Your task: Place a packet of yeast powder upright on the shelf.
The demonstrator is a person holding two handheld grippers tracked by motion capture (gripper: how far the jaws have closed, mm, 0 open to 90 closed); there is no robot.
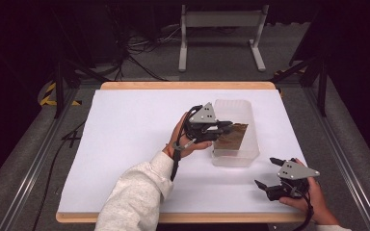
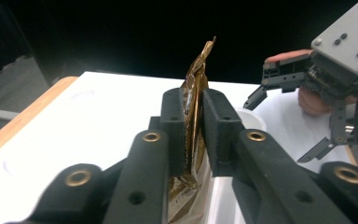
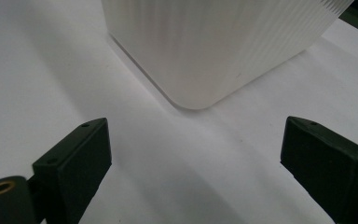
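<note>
The left gripper [image 2: 193, 128] has a crinkled gold-brown foil pouch [image 2: 196, 93] standing between its jaws, which barely pinch it now, over the translucent plastic bin [image 1: 236, 132] just below. The right gripper [image 3: 193, 163] waits well apart with jaws spread wide and empty, the bin's ribbed corner just ahead of it. The risk, I'd say: with so slack a hold, the upright pouch could tip sideways and catch on the bin's rim rather than drop flat inside.

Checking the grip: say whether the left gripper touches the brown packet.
Cannot tell: in the left gripper view the left gripper has the brown packet between near-closed jaws, contact unclear.
</note>
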